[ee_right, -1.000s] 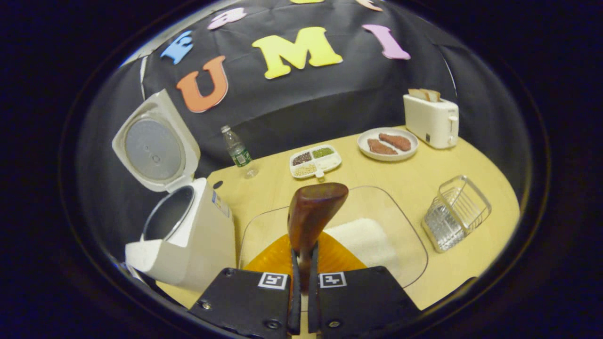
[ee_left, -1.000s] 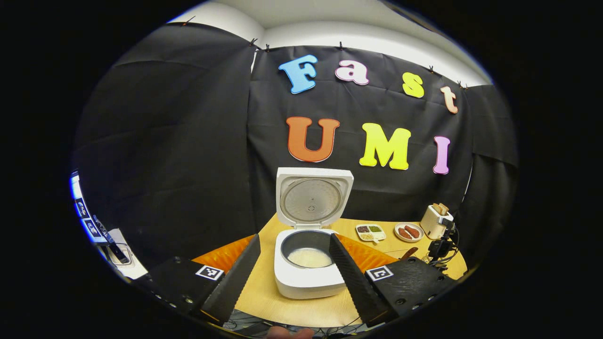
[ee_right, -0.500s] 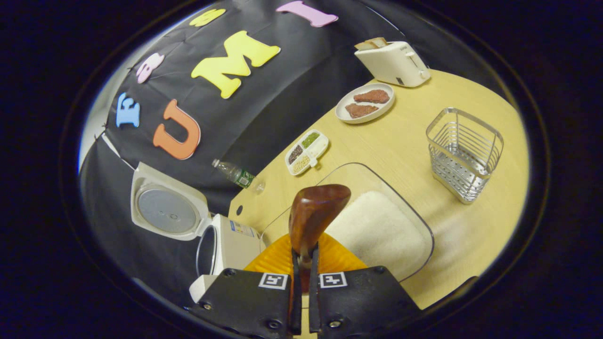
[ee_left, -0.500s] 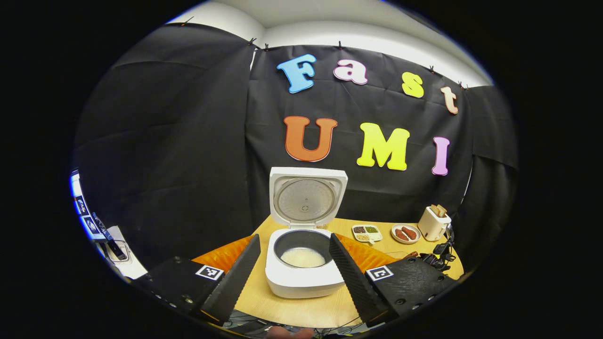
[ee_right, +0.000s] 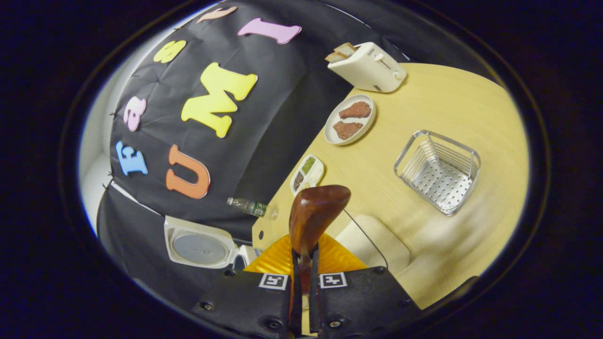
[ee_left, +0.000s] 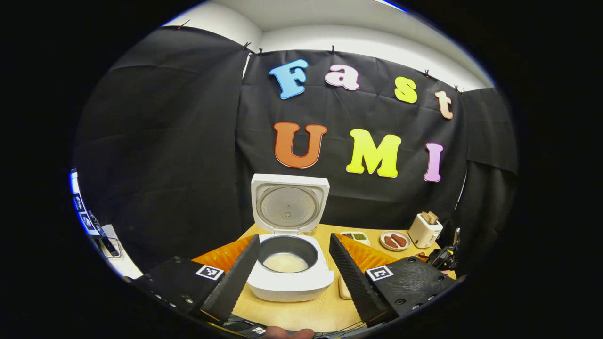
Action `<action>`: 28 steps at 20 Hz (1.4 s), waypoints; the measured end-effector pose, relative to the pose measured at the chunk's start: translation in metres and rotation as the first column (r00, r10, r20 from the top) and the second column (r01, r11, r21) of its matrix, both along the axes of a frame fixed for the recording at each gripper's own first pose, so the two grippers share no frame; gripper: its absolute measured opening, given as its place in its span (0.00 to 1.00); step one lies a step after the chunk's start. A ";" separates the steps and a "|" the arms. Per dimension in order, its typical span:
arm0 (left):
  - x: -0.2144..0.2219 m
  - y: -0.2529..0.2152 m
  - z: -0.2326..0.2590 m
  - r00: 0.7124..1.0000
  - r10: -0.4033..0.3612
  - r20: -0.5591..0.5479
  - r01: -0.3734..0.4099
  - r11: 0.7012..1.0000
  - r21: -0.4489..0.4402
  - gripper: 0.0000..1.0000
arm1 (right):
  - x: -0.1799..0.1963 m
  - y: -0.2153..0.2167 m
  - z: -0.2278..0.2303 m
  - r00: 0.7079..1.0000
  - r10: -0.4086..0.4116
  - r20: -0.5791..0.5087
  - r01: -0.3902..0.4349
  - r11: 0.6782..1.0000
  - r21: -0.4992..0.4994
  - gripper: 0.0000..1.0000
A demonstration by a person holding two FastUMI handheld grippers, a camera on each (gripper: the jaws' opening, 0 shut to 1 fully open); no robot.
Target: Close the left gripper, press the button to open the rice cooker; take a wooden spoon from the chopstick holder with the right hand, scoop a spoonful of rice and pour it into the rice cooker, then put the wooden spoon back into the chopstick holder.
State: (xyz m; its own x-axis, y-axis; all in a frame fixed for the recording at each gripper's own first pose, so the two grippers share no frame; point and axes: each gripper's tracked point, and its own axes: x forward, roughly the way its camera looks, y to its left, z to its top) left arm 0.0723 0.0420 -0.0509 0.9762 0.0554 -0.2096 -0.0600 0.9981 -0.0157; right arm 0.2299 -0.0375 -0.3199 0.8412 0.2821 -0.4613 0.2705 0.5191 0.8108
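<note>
So the right gripper was clamped on the wooden spoon, rice already in the rice cooker. Left gripper sat apart. Next: carry spoon to chopstick holder at 2 o'clock, drop upright.

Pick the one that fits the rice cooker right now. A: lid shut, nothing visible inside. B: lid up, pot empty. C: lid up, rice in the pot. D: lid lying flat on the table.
C: in the left gripper view the rice cooker has its lid standing upright behind the pot, and pale rice lies in the bottom.
</note>
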 end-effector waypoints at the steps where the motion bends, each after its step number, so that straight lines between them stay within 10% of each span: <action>1: 0.000 -0.003 0.002 1.000 -0.001 0.009 0.001 1.000 -0.002 0.94 | 0.002 -0.004 0.009 1.000 -0.002 0.010 0.002 1.000 0.003 0.11; 15: -0.030 0.032 0.019 0.995 0.005 0.102 -0.006 1.000 0.011 0.94 | 0.050 0.115 0.181 0.942 0.221 0.253 -0.212 0.975 -0.061 0.11; 28: -0.049 0.115 0.006 0.988 0.127 0.093 -0.124 0.992 -0.038 0.94 | 0.099 0.278 0.137 0.893 0.415 0.172 -0.363 0.892 -0.268 0.11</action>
State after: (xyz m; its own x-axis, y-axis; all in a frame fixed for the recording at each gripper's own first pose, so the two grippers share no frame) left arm 0.0234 0.1570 -0.0448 0.9775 0.1734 -0.1197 -0.1814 0.9816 -0.0591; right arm 0.3285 0.2400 -0.1825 0.7715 0.5190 -0.3680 -0.1615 0.7192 0.6757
